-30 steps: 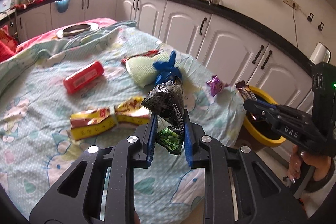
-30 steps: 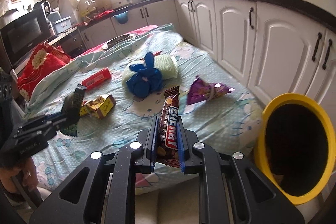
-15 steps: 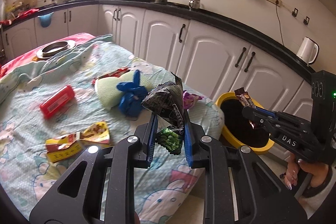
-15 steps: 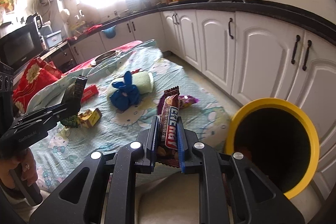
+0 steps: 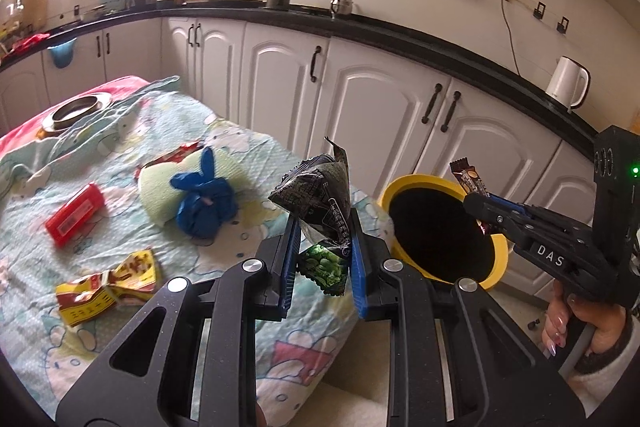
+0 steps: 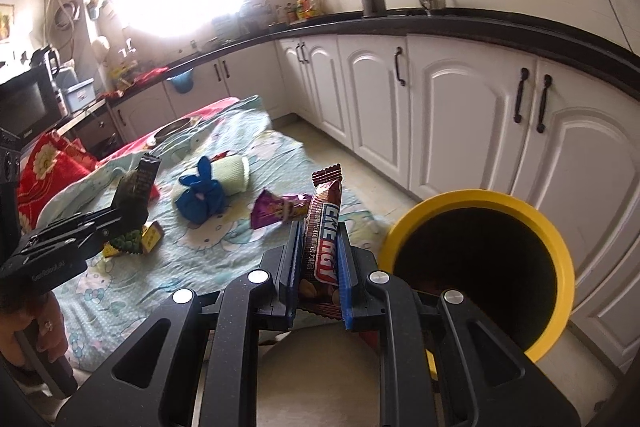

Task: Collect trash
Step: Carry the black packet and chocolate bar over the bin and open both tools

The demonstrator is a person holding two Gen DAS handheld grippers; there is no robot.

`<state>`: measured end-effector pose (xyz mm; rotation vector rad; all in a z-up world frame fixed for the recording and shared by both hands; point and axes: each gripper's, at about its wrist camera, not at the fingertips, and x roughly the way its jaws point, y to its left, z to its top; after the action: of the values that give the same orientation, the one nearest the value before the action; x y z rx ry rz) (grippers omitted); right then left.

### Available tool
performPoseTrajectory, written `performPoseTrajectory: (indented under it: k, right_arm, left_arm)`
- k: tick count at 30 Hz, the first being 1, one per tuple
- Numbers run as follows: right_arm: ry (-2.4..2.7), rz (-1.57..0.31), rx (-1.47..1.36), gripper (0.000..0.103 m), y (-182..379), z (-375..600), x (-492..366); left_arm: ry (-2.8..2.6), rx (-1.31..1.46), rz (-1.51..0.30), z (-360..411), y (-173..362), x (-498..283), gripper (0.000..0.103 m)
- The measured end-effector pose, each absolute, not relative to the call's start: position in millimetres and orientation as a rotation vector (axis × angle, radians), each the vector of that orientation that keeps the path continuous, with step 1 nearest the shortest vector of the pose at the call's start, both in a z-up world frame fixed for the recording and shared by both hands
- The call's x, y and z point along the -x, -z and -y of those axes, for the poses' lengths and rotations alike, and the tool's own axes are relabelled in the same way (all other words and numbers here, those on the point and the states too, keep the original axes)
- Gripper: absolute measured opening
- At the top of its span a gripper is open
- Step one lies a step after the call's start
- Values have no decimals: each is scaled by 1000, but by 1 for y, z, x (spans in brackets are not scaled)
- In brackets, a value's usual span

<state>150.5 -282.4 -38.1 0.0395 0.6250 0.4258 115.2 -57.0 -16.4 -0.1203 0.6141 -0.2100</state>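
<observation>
White kitchen cabinets (image 5: 372, 107) back the cartoon-print bedspread (image 5: 248, 163), where the left gripper (image 5: 322, 227) clamps a crumpled dark snack wrapper (image 5: 320, 195) and the right gripper (image 6: 318, 243) pinches a brown chocolate-bar wrapper (image 6: 322, 223) beside the yellow-rimmed bin (image 6: 552, 239), its inside too dark to read.

Yellow bin (image 6: 480, 203) mouth unobstructed from above; table edge (image 6: 360, 215) crowds its left side, white cabinet doors (image 6: 460, 115) close behind; floor in front open

2 grippers (image 5: 323, 247) (image 6: 318, 259) clamped, angled down
</observation>
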Motion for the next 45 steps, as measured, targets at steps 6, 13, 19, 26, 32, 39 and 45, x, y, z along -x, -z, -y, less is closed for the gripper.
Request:
performPoseTrajectory:
  k: [6,13,19,26,32,39,45]
  right_arm:
    - [-373,-621,-79,16,38,304,-152]
    - [-308,-614,-127,16,39,333,-155]
    - [-256,-621,-155,16,44,354,-159]
    - [-198,-639,-183,16,53,374,-160]
    - [-155,-657,-219,16,63,391,-162]
    - [-130,-683,-239,16,74,401,-169]
    - [-104,-715,-253,16,86,407,-174]
  left_arm:
    - [243,103,-616,75,15,-122,16]
    - [296,69,-622,103,17,-132,16]
    - [352,43,-641,129,22,-145,16]
    - [415,42,-677,159,32,-168,16]
    - [458,35,-698,179,39,-182,16]
    - [489,16,-721,200,49,-197,17]
    - [506,13,-749,209,59,-211,17]
